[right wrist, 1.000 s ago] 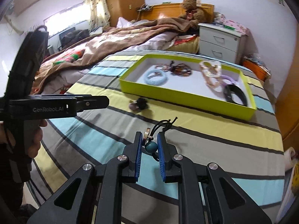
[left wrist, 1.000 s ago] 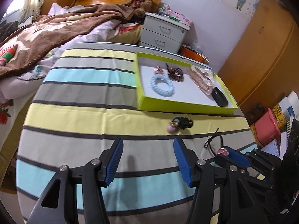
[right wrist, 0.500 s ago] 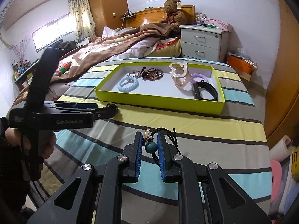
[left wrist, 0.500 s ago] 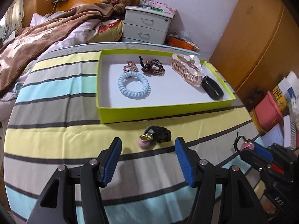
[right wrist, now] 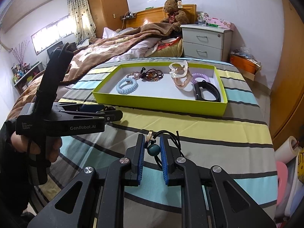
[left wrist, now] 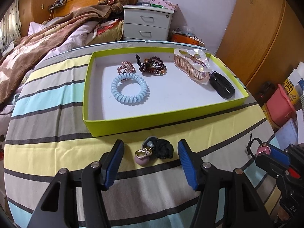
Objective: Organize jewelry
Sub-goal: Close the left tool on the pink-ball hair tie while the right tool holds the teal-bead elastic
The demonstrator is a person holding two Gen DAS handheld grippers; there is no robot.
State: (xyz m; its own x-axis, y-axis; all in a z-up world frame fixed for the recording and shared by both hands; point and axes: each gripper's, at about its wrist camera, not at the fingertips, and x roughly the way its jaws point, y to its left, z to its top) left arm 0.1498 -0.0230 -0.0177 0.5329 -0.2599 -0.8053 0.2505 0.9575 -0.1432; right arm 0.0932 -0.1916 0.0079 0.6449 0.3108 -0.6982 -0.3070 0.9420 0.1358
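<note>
A lime-green tray (left wrist: pixel 133 127) (right wrist: pixel 161 104) on the striped cloth holds a light-blue coil hair tie (left wrist: pixel 129 89), a beaded bracelet (left wrist: pixel 153 68), a clear claw clip (left wrist: pixel 191 64) and a black band (left wrist: pixel 222 84). A black hair tie with a mauve bead and gold charm (left wrist: pixel 153 151) lies on the cloth in front of the tray. My left gripper (left wrist: pixel 151 159) is open with its fingers on either side of it. My right gripper (right wrist: pixel 151 149) is shut on a black hair tie with a teal bead (right wrist: pixel 153 148) and holds it above the cloth.
The striped cloth (left wrist: pixel 47 133) covers a rounded table. A bed with a brown blanket (right wrist: pixel 114 45) lies behind on the left. A white nightstand (right wrist: pixel 206 39) stands at the back. A wooden wardrobe (left wrist: pixel 266 38) and bins on the floor (left wrist: pixel 281 106) are on the right.
My left gripper moved forward and now straddles the mauve-bead hair tie. My right gripper stayed shut on the teal-bead tie and lifted slightly toward the tray.
</note>
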